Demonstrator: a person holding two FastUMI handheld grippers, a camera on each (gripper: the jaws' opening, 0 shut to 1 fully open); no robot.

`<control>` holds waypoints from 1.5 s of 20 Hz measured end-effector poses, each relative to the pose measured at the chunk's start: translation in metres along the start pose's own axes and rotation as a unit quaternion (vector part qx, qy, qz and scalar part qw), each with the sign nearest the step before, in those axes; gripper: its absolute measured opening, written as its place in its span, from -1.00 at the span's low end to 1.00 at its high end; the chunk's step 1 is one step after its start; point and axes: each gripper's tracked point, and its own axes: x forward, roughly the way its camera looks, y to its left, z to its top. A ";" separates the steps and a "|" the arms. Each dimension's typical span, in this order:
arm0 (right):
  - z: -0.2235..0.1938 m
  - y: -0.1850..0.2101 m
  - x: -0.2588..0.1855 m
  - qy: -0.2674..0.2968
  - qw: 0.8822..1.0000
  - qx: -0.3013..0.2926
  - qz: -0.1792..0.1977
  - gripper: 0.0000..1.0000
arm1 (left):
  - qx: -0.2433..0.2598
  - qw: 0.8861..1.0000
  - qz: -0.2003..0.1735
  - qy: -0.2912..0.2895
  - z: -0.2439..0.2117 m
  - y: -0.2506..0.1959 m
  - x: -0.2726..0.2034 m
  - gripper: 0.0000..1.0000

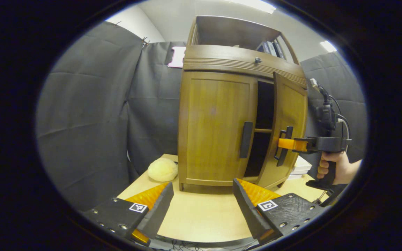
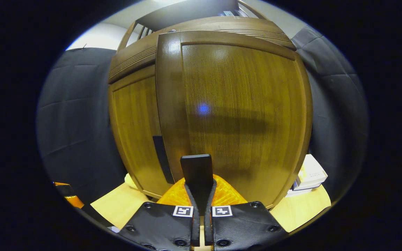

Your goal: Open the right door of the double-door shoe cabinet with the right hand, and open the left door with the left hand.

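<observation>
Gripping right door handle (image 2: 196, 172) with right gripper (image 2: 201, 195), swinging right door (image 1: 286, 129) partly ajar | holding left gripper (image 1: 201, 200) wide before shut left door (image 1: 216, 125), waiting unopened

1. Left gripper view sat back over the table (image 1: 201, 216), facing the cabinet (image 1: 218, 129) front, w/ the right gripper (image 1: 286, 143) visible at the right door (image 1: 288, 132).
2. Right gripper view sat very close against the right door (image 2: 236, 115), facing it.
3. Both shared cabinet front and table.
</observation>
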 end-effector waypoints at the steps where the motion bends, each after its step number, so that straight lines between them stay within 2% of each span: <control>1: -0.002 0.000 -0.007 0.002 1.000 -0.001 0.007 -0.94 | 0.000 1.000 0.001 -0.005 0.002 -0.001 0.000 1.00; 5: -0.008 -0.003 -0.023 0.015 0.999 -0.006 0.044 -0.94 | -0.001 0.999 0.034 -0.021 0.007 0.002 -0.007 1.00; 6: -0.009 -0.004 -0.026 0.017 0.998 -0.006 0.053 -0.87 | -0.003 0.999 0.042 -0.025 0.007 0.001 -0.006 1.00; 7: -0.010 -0.007 -0.034 0.017 0.998 -0.006 0.061 -0.94 | -0.006 0.998 0.048 -0.031 0.010 0.001 -0.005 1.00; 9: -0.012 -0.015 -0.053 0.011 0.997 -0.010 0.078 -0.87 | -0.003 0.997 0.062 -0.041 0.014 0.002 -0.004 1.00; 11: -0.012 -0.021 -0.064 0.005 0.996 -0.012 0.094 -0.87 | 0.003 0.996 0.075 -0.042 0.014 0.001 -0.008 1.00; 12: -0.015 -0.024 -0.069 0.004 0.995 -0.010 0.100 -0.94 | 0.003 0.996 0.079 -0.039 0.012 0.001 -0.008 1.00; 15: -0.019 -0.035 -0.086 0.000 0.994 -0.007 0.111 -0.94 | -0.004 0.997 0.066 -0.039 0.015 -0.002 -0.003 1.00; 21: -0.022 -0.060 -0.117 0.004 0.993 -0.004 0.121 -0.94 | 0.012 0.997 0.050 -0.053 0.037 -0.003 0.022 1.00; 30: -0.026 -0.115 -0.152 -0.008 0.996 0.013 0.088 -0.88 | 0.019 0.998 0.014 -0.055 0.039 -0.023 0.030 1.00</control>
